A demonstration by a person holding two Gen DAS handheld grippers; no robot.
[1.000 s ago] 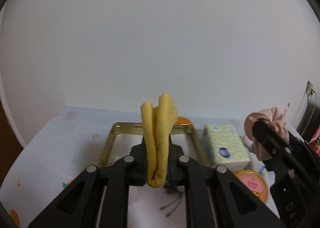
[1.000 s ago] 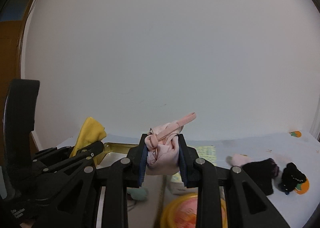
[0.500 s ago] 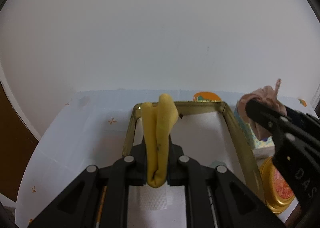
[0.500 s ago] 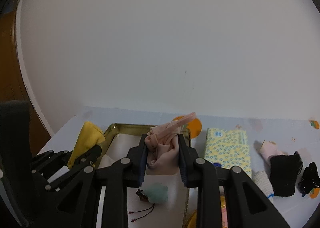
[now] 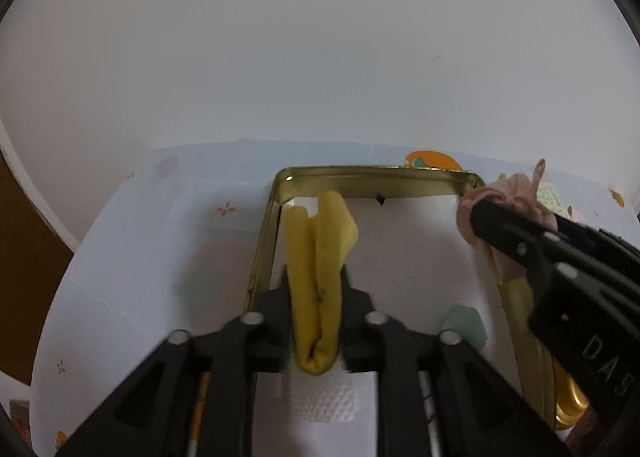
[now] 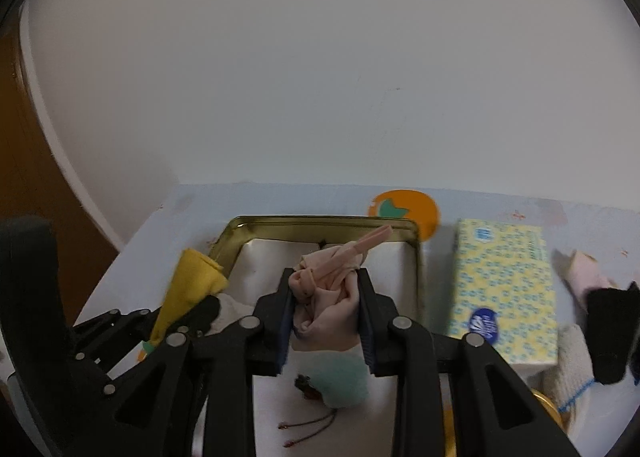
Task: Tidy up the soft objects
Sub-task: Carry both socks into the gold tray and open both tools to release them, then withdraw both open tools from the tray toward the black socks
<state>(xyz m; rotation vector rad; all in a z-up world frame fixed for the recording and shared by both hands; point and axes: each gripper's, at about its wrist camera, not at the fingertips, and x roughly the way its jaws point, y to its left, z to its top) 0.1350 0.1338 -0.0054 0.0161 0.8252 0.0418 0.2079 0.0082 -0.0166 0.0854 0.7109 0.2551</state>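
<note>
A folded yellow cloth [image 5: 316, 257] stands upright between the fingers of my left gripper [image 5: 316, 281]. Those jaws are opening, and the cloth still fills the gap and touches both pads. It hangs over the left side of a gold tin tray [image 5: 360, 173] lined with white paper. My right gripper [image 6: 324, 277] has a knotted pink cloth [image 6: 328, 297] between its blue pads. Its jaws are opening too, with the cloth still touching them. It hovers over the tray's [image 6: 320, 221] middle. A mint pompom [image 6: 344, 381] lies inside the tray.
A yellow tissue pack [image 6: 504, 285] lies right of the tray. Beyond it sit a pink sock [image 6: 588, 273], a black sock [image 6: 608, 325] and a white cloth [image 6: 568, 365]. A gold round lid [image 5: 572, 405] sits near the tray's right edge. The wall stands close behind.
Both grippers have tipped downward and moved in over the tray, which now fills more of each view. Both pairs of jaws stand a little wider around their cloths.
</note>
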